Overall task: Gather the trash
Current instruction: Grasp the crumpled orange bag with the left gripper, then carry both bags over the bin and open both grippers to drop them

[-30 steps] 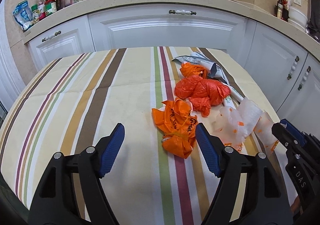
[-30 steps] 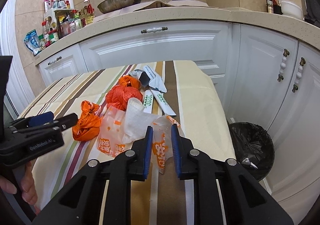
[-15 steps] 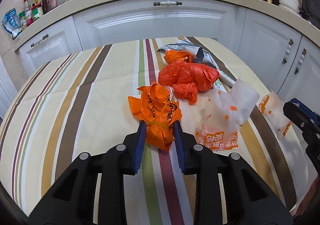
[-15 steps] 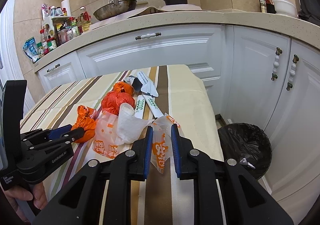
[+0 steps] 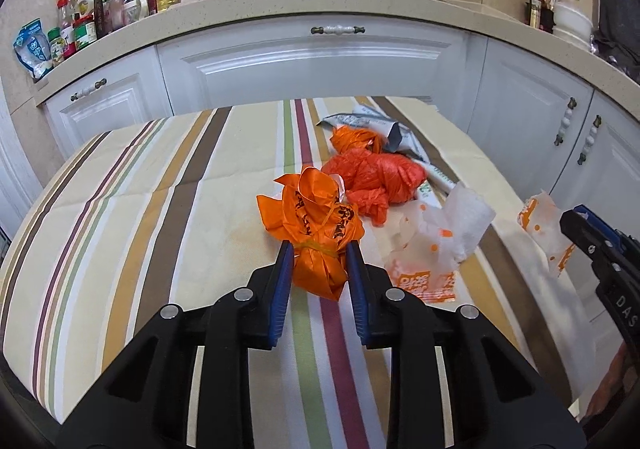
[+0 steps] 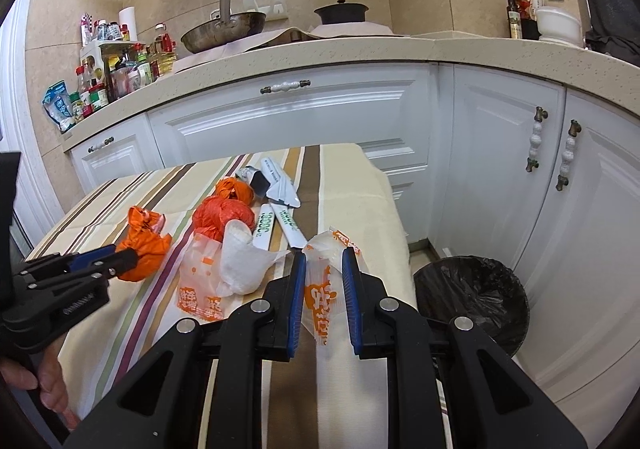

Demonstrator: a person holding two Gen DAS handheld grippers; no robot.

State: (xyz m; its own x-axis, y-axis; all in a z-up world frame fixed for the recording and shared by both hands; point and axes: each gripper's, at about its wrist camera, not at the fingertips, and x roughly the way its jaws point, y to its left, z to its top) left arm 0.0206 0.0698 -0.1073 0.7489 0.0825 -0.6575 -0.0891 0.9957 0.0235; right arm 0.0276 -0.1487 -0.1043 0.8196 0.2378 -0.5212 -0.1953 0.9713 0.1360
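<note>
1. We are gripping two pieces of trash at once. Our left gripper has just been closing, and its jaws are now pinching the knotted orange bag at its tied waist, above the striped tablecloth.

2. Our right gripper is clamping a clear wrapper with orange print, holding it near the table's right edge.

3. We are judging the job as barely begun: nothing looks to have reached the bin yet, though its inside is too dark to say for sure. The bin with the black liner is standing on the floor to the right of the table, beside the white cabinets.

4. Still waiting on the cloth are a red-orange crumpled bag, a smaller orange wad behind it, a grey-and-white packet at the far end, two long white sleeves with green print, and a clear printed bag with white tissue just beside the held orange bag.

5. Nothing is standing between the right gripper and the bin. The left gripper's load is farther off, so we are expecting its path to cross the remaining litter or our other gripper, and loose bag tails could be dragging neighbours along.
</note>
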